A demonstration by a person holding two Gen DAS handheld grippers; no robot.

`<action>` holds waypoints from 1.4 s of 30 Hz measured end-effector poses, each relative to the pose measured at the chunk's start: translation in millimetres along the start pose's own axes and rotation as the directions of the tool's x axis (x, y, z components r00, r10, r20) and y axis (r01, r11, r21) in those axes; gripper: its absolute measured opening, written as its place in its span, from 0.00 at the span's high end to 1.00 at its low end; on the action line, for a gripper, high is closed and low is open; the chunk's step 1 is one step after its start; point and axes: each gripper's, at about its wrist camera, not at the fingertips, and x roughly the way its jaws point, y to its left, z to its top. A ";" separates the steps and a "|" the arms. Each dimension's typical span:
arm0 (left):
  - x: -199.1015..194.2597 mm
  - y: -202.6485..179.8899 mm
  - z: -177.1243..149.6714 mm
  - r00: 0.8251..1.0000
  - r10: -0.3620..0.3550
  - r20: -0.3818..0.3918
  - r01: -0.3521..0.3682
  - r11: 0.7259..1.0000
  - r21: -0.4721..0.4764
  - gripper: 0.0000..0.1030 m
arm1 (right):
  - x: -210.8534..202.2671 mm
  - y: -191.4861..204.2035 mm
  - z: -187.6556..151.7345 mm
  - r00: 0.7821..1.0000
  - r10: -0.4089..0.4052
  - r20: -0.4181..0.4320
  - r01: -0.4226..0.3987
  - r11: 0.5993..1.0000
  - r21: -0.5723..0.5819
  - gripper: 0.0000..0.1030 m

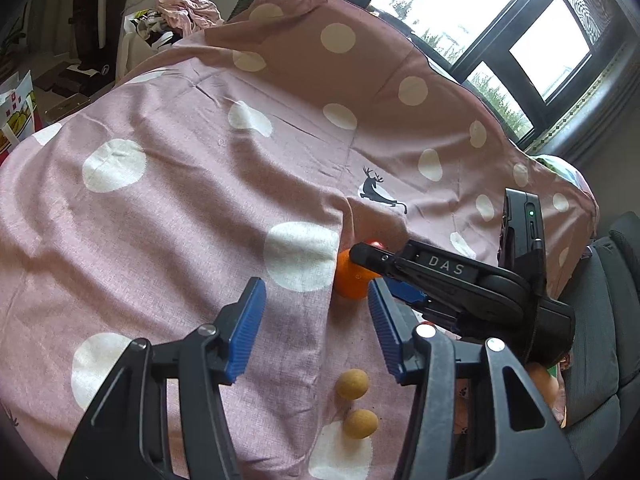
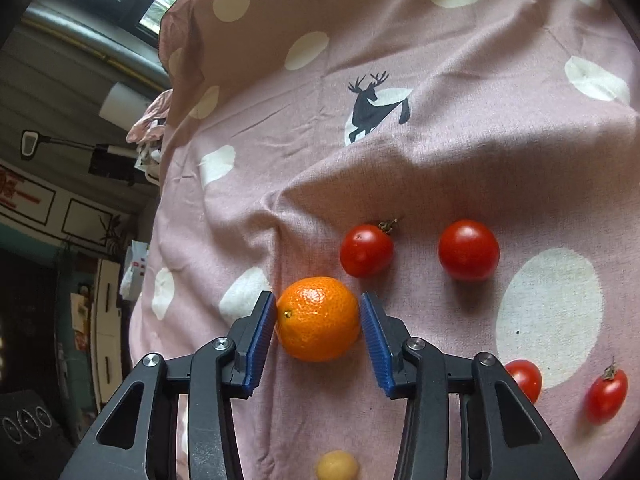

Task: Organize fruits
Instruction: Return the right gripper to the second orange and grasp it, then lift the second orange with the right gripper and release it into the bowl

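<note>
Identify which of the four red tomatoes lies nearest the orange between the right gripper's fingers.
The stemmed tomato just above-right of the orange; the other three sit farther right.

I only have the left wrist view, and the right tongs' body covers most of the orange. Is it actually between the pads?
Observer: Yes. The orange sits squarely between the pads of the right tongs. One pad touches it; the other looks a sliver off.
Operator: Anything red beyond it? I see only a speck.
Observer: A stemmed tomato and a round tomato lie just past the orange, clear of it.
Operator: Any more?
Observer: Two more, nearer the camera: a half-hidden tomato behind one finger of the tongs, and a fourth tomato further out.
</note>
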 end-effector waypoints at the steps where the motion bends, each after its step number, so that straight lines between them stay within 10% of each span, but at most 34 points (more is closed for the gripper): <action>1: -0.1 -0.9 -0.5 1.000 -0.001 -0.001 0.001 1.000 0.003 0.50 | -1.4 0.0 -0.5 1.000 0.001 0.004 -0.001 1.000 -0.002 0.57; 6: 0.1 -7.3 -2.6 1.000 -0.021 -0.011 0.021 1.000 0.020 0.50 | -24.9 -5.9 -12.9 0.999 0.035 0.020 -0.035 0.999 0.010 0.69; 7: 0.8 -9.3 -3.4 1.000 -0.026 -0.015 0.026 0.999 0.026 0.50 | -34.8 -7.6 -16.6 0.999 0.043 0.030 -0.043 0.999 0.003 0.99; 15: 5.0 -15.7 -7.9 1.000 -0.008 -0.024 0.010 0.998 0.055 0.50 | -66.2 -20.1 -20.8 0.998 0.026 0.049 -0.026 1.000 -0.002 0.97; 20: 3.1 -3.3 -3.6 1.000 0.010 -0.023 -0.009 1.000 0.022 0.50 | -47.9 -8.5 -7.8 0.993 0.101 0.066 -0.101 0.995 0.009 0.48; 29: 3.0 -3.6 -3.4 0.999 0.008 -0.032 -0.007 0.999 0.032 0.50 | -2.4 -4.4 7.4 0.991 -0.113 0.071 0.113 0.994 0.008 0.47; 42: 29.4 -43.3 -27.7 0.984 -0.058 -0.168 0.086 0.982 0.166 0.48 | -37.5 -21.9 -18.9 0.997 0.056 0.057 -0.058 0.998 0.031 0.56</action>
